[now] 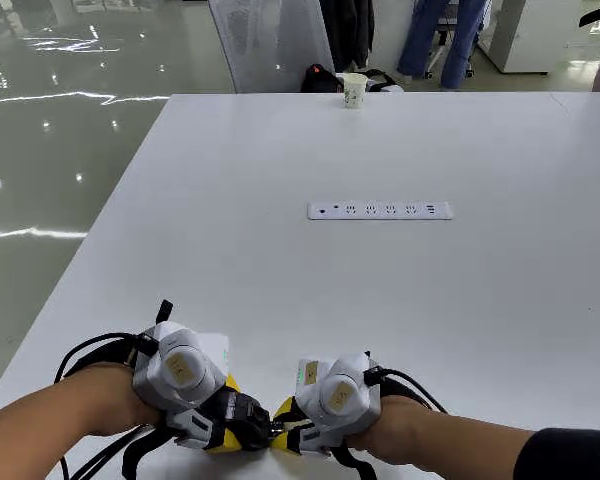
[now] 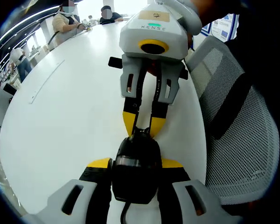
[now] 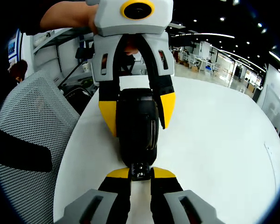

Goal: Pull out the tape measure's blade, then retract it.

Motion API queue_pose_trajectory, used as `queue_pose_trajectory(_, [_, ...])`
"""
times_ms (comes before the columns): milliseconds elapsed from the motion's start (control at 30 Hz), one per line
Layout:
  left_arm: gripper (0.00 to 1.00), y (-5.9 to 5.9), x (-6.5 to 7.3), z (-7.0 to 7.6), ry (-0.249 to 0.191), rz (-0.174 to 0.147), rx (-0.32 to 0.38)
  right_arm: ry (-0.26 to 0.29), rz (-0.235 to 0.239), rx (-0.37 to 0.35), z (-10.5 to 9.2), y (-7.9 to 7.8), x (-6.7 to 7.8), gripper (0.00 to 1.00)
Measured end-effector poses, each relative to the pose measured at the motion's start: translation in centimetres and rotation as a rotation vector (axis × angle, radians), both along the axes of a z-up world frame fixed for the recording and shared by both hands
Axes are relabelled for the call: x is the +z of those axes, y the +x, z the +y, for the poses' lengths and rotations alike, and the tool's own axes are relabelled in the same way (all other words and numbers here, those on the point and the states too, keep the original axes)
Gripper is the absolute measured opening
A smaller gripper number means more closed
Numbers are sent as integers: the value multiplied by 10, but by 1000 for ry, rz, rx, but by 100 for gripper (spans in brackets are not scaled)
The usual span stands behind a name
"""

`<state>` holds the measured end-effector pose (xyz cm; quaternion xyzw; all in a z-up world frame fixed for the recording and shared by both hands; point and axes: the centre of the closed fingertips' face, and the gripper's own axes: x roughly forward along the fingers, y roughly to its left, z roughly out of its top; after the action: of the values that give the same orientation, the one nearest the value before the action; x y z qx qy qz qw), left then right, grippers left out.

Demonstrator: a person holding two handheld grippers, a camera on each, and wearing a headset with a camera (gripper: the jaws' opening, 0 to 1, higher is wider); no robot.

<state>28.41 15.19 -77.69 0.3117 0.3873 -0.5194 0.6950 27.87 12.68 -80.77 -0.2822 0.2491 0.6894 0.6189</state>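
Well, near the front edge of the big flat white table, the left gripper has its jaws clamped on the chunky black tape measure — the right gripper faces it, jaws pinched on the small blade tip, right beside the case.

L tongs clamp tape measure body; R tongs pinch its tip. Facing inward at tabletop near edge.

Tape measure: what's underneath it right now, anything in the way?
Bare white table shows around and beneath the tape measure, held between the left gripper's jaws. Its body hides the patch directly under it, so whether it rests or hangs clear cannot be told.
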Motion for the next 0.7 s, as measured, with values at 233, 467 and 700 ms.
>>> queue_pose_trajectory(233, [32, 0, 0, -1, -4, 0, 2, 2, 1, -4, 0, 0, 0, 13])
queue_pose_trajectory(467, [32, 0, 0, 0, -4, -1, -3, -5, 12, 3, 0, -1, 0, 12])
queue_pose_trajectory(700, [32, -1, 1, 2, -8, 15, -21, -23, -4, 21, -2, -2, -1, 10])
